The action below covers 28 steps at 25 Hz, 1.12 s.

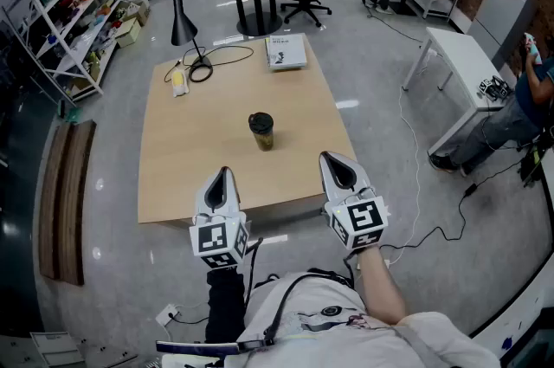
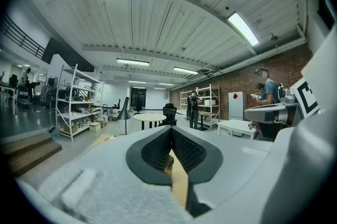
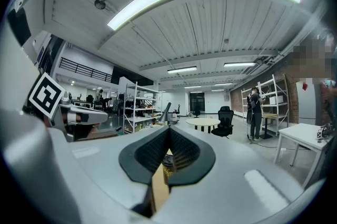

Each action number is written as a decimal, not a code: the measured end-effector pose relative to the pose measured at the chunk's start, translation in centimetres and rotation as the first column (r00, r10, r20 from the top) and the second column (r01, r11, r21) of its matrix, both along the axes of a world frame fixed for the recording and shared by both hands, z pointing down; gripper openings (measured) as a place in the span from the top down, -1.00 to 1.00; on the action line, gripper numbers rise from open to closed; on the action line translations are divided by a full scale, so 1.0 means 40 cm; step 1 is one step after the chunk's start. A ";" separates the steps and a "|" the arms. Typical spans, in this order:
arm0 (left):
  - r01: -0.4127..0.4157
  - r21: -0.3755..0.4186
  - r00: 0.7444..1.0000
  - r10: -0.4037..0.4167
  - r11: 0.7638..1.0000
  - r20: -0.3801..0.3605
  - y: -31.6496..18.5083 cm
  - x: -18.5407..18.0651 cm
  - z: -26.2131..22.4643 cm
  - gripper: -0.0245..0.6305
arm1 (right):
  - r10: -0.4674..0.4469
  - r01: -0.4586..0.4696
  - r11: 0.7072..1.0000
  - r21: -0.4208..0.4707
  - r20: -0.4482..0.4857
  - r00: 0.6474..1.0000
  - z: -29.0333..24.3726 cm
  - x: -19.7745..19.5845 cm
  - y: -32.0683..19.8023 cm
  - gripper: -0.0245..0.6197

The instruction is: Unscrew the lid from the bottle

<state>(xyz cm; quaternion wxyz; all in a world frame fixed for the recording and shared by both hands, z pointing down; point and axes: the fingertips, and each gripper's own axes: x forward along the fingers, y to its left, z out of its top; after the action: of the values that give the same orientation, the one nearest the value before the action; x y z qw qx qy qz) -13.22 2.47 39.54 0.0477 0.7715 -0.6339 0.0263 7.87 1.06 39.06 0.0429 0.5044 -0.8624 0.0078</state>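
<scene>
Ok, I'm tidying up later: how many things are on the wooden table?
4: bottle mid-table, booklet at the far edge, black lamp with cable far left, yellow item beside it.

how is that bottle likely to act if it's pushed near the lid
The bottle stands upright and looks taller than wide, so a push near its dark lid would probably tip it rather than slide it. Its body seems round, so once down it may roll on the smooth wooden table.
</scene>
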 end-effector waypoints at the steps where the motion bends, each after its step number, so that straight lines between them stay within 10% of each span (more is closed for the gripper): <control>1: 0.001 -0.001 1.000 -0.001 1.000 0.000 0.001 0.006 0.001 0.92 | -0.001 0.001 1.000 -0.001 0.000 1.000 0.001 0.006 0.000 0.91; 19: -0.064 -0.067 0.998 0.065 0.996 0.015 -0.023 0.123 0.098 0.90 | -0.060 0.060 0.998 -0.031 -0.005 0.998 0.069 0.102 0.027 0.91; 28: -0.158 -0.232 0.983 0.174 0.960 0.050 -0.110 0.160 0.325 -0.49 | -0.097 0.098 0.991 -0.094 0.021 0.995 0.128 0.149 -0.022 0.91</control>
<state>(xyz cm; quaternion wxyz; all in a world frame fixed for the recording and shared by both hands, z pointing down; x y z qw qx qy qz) -6.83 -1.92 52.56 0.1109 0.8101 -0.5610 0.1293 13.83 0.17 44.18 0.0602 0.4590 -0.8849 0.0509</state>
